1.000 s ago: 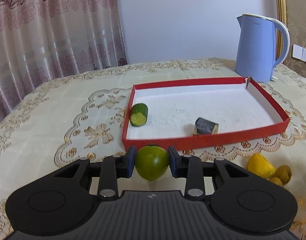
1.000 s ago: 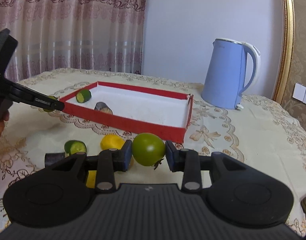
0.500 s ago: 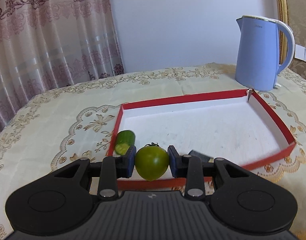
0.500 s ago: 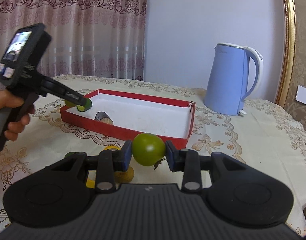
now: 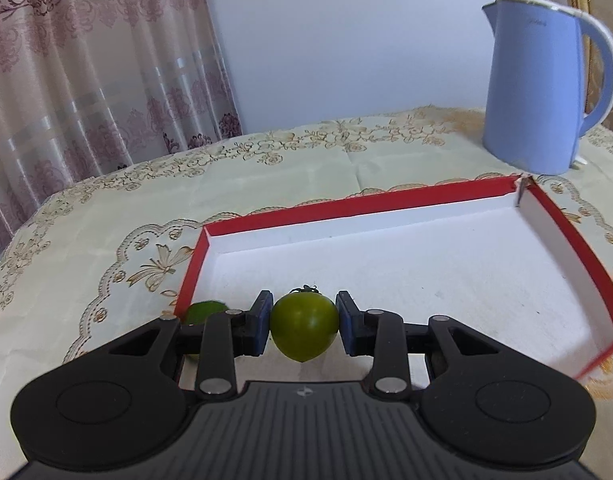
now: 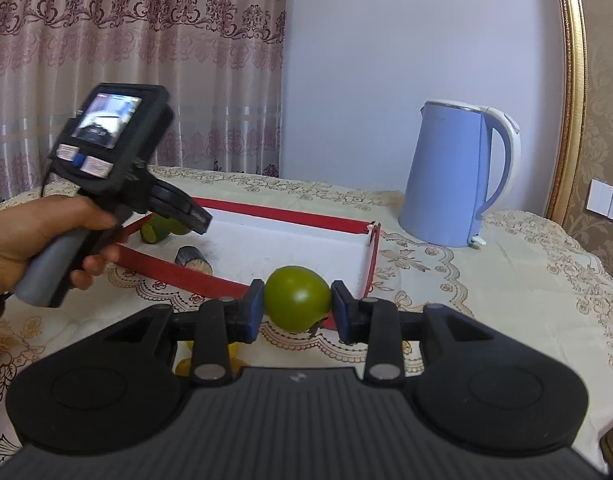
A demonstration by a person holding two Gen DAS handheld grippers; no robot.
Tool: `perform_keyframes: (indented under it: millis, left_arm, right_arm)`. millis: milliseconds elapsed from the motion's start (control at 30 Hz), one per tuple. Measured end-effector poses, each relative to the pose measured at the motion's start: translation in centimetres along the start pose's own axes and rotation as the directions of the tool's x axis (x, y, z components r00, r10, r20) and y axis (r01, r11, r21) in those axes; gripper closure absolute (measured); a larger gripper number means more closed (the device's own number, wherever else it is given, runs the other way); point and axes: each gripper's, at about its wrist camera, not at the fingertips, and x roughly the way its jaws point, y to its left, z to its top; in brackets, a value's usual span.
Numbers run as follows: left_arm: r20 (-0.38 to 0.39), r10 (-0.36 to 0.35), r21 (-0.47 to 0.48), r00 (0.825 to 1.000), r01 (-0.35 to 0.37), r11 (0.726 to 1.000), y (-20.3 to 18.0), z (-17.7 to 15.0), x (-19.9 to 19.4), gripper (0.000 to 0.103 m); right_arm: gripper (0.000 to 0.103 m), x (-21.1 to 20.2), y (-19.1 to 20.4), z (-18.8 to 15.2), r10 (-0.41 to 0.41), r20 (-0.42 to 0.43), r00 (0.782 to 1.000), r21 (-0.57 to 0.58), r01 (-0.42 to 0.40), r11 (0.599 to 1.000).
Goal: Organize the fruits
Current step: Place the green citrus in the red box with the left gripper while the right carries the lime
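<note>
Left gripper (image 5: 304,330) clamps green tomato (image 5: 304,330) over red tray (image 5: 562,224); right gripper (image 6: 297,310) clamps second tomato (image 6: 297,298). Only right view shows dark chunk (image 6: 193,259) in tray.

Soft, even daylight filters through the curtains (image 6: 126,60) (fisheye bending at edges), shadows faint, focus mostly sharp.

1. Green tomato (image 5: 304,327): clamped, stem up, over red tray (image 5: 458,189).
2. Second green tomato (image 6: 297,298): clamped outside tray.
3. Cucumber piece (image 6: 156,229), dark chunk (image 6: 192,259), possibly eggplant: inside tray.
</note>
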Motion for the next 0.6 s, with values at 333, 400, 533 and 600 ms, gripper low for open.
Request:
perform_keyframes:
  millis: [333,400,533,600]
  left_arm:
    - [-0.045,0.033,0.010,0.998,-0.032,0.999,-1.0,2.1,3.6,0.069]
    - [-0.046,0.026,0.000,0.999,-0.026,1.000,-1.0,2.4,3.9,0.065]
    - [-0.034,0.033,-0.007,0.999,-0.034,0.999,-1.0,2.3,3.6,0.036]
    - [-0.016,0.045,0.001,0.999,-0.045,0.999,-0.9,2.0,2.9,0.033]
  right_arm:
    - [0.070,0.4,-0.2,0.2,-0.012,-0.009,1.000,0.003,0.012,1.000]
    - [0.070,0.6,-0.2,0.4,-0.015,-0.009,1.000,0.001,0.015,1.000]
    - [0.070,1.2,-0.1,0.8,-0.011,-0.008,1.000,-0.002,0.011,1.000]
    - [0.070,1.8,-0.2,1.0,0.001,-0.009,1.000,0.010,-0.001,1.000]
